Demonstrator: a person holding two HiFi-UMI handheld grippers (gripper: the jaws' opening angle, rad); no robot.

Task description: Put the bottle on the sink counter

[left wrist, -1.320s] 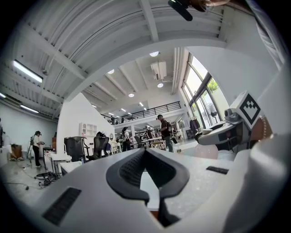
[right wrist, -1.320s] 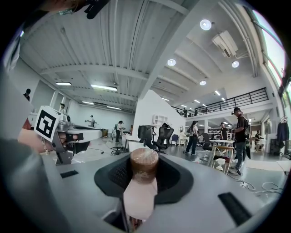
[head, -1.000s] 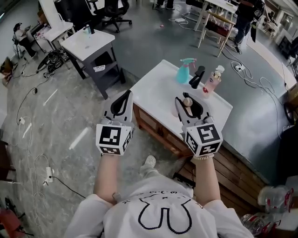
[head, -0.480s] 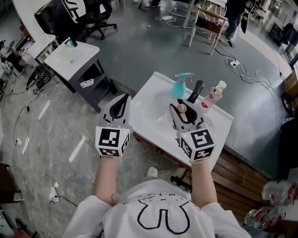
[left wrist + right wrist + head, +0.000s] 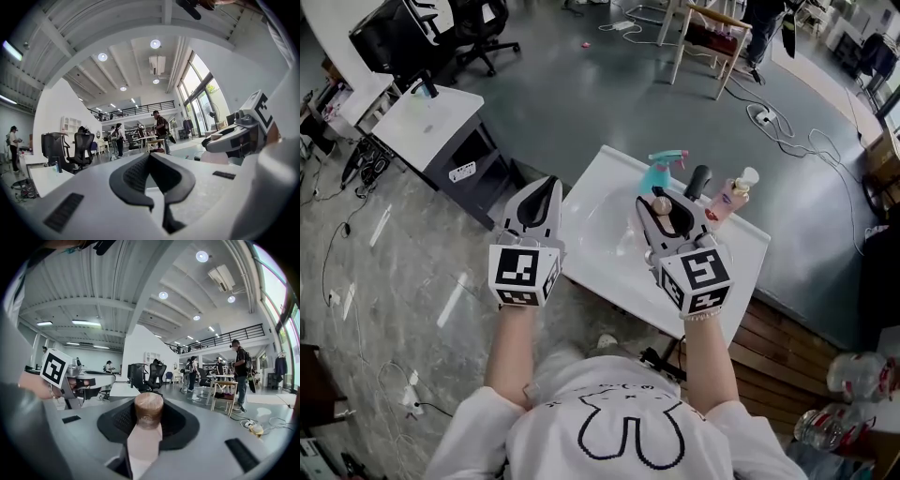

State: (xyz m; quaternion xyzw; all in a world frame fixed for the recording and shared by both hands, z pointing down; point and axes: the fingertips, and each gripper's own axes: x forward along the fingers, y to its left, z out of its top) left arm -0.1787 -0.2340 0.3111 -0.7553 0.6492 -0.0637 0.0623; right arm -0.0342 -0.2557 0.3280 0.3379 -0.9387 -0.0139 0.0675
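Observation:
My right gripper (image 5: 664, 208) is shut on a pale pink bottle (image 5: 144, 437) with a brown round cap (image 5: 661, 203), held upright between the pads. It hangs over the basin of the white sink counter (image 5: 592, 184), just in front of the black tap (image 5: 697, 180). My left gripper (image 5: 544, 190) is shut with nothing in it, at the counter's left edge. In the left gripper view the dark pads (image 5: 136, 176) meet, and the right gripper (image 5: 241, 133) shows at the right.
A teal spray bottle (image 5: 658, 171) and a pink pump bottle (image 5: 730, 194) stand at the back of the counter. A grey side table (image 5: 431, 117) is at the upper left; cables lie on the floor. Wooden boards (image 5: 787, 347) and plastic bottles (image 5: 853, 375) are at the right.
Both grippers have moved forward towards the counter. The bottle in the right gripper is now over the basin, closer to the tap. The grip has not changed.

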